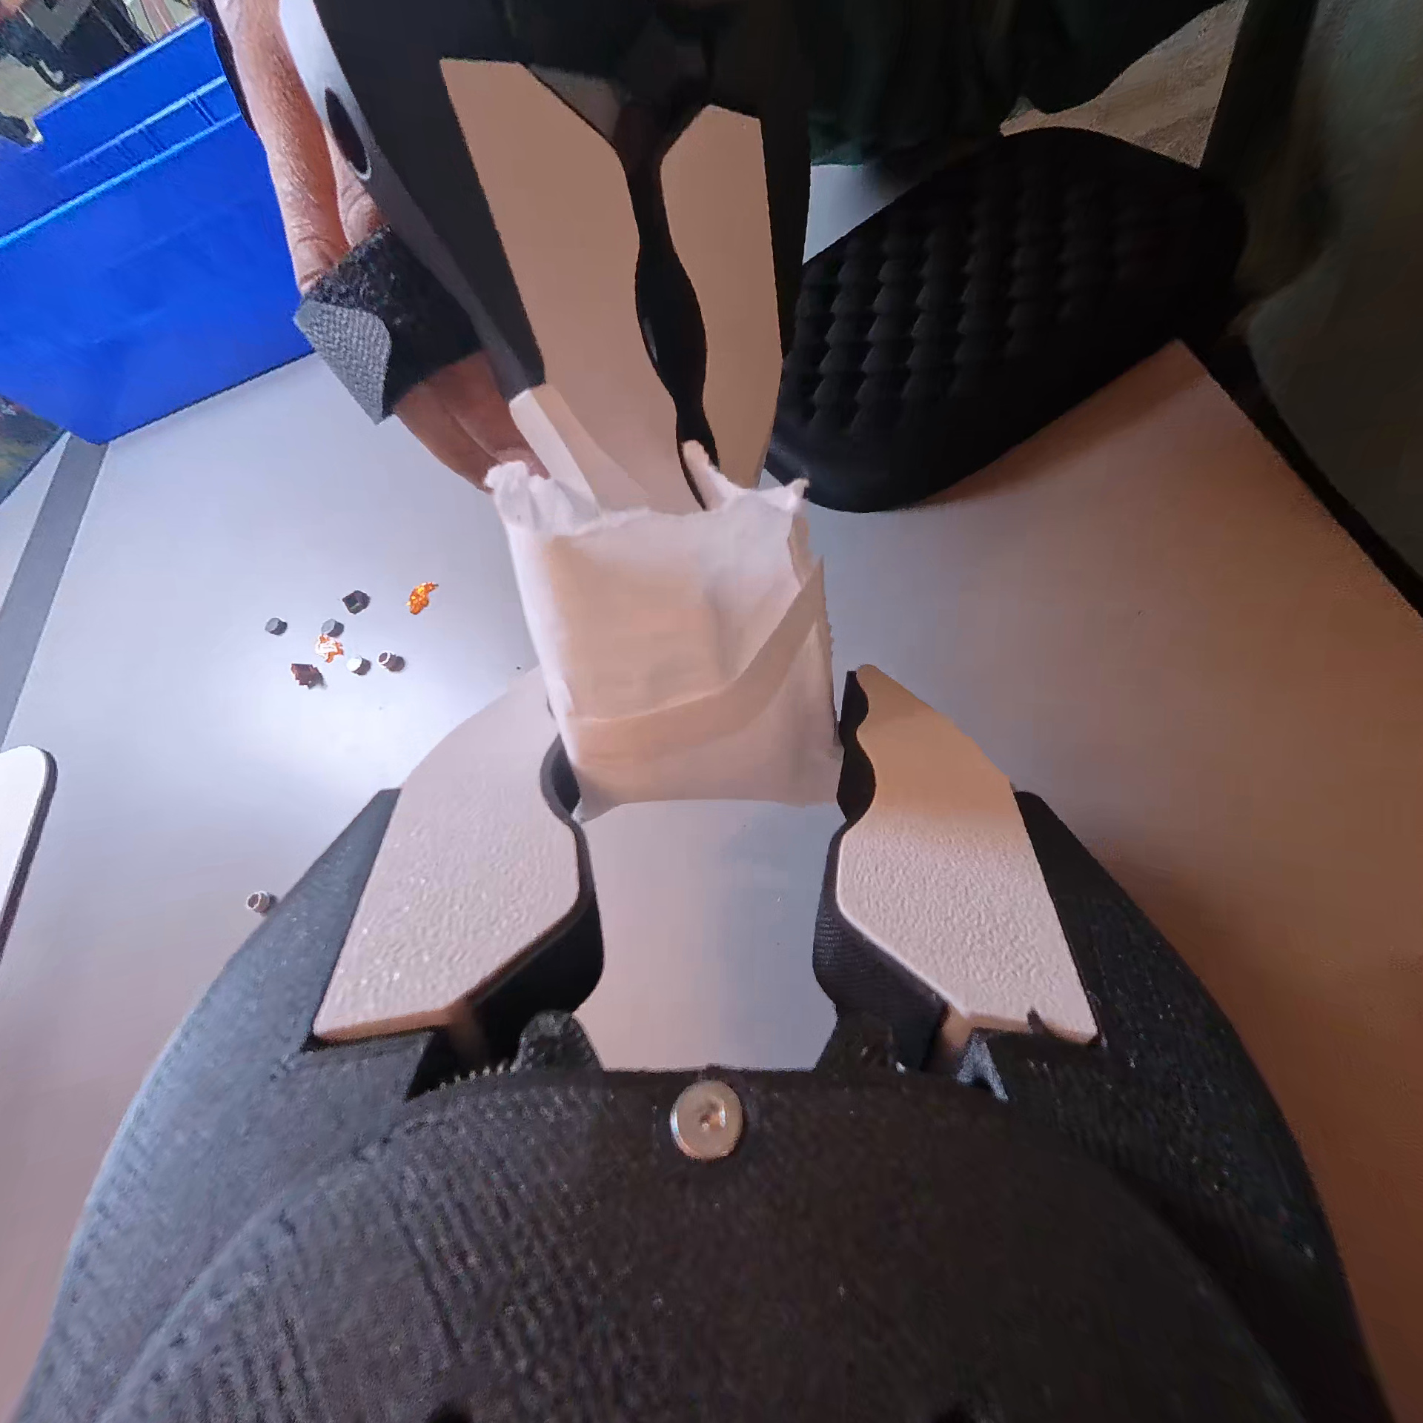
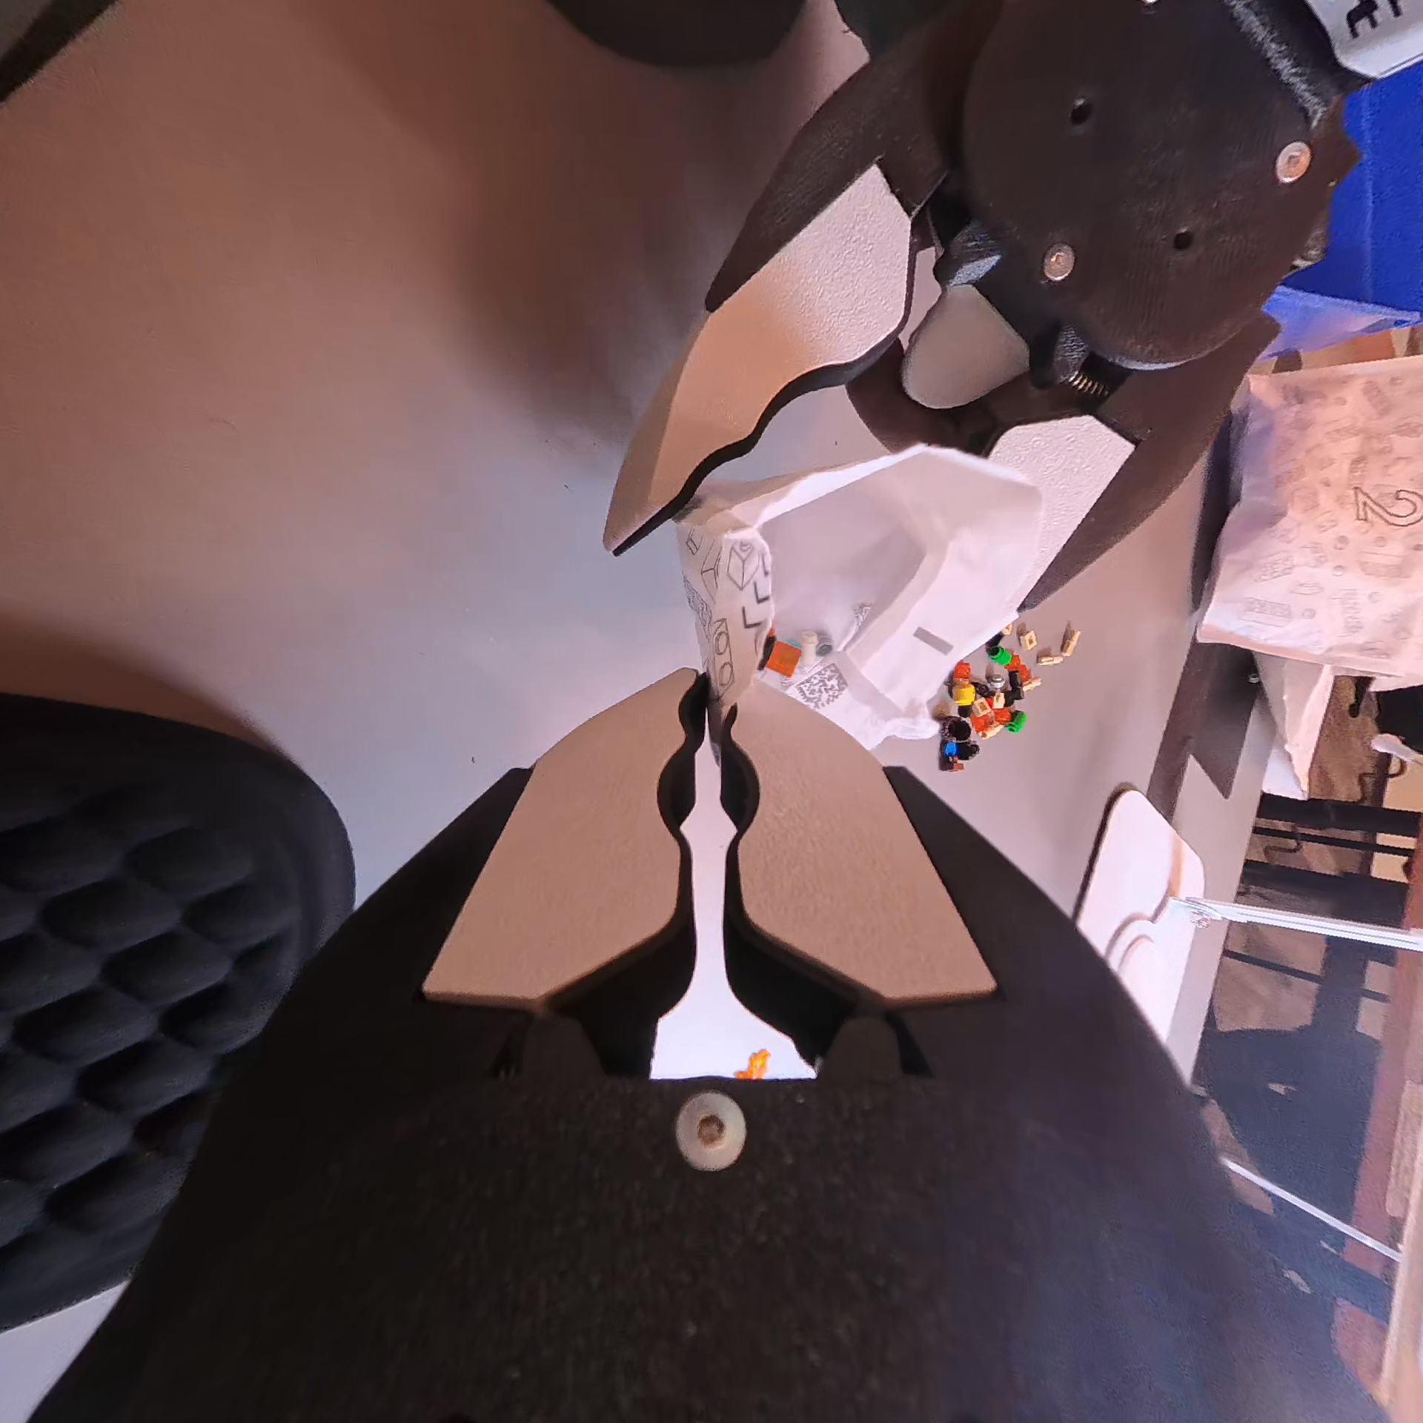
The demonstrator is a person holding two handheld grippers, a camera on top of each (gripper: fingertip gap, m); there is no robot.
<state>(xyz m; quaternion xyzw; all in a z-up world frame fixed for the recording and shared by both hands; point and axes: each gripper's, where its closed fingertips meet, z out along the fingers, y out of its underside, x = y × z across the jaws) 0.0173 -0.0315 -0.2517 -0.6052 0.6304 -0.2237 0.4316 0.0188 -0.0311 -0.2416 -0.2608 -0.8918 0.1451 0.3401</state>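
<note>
Our right tool (image 2: pixel 714 697) pinched the white paper bag (image 2: pixel 885 570) by its torn rim; our left tool (image 1: pixel 697 739) clamped its other end, holding it above the surface (image 1: pixel 1078 654), beside spilled toy pieces (image 2: pixel 993 701).

- Left gripper (image 1: pixel 704 739): black 3D-printed body w/ ribbed texture, beige finger plates, wavy black pads, silver screw at centre
- Right gripper (image 2: pixel 714 693): same build — black shell, beige plates
- Hand (image 1: pixel 454 416): black strap
</note>
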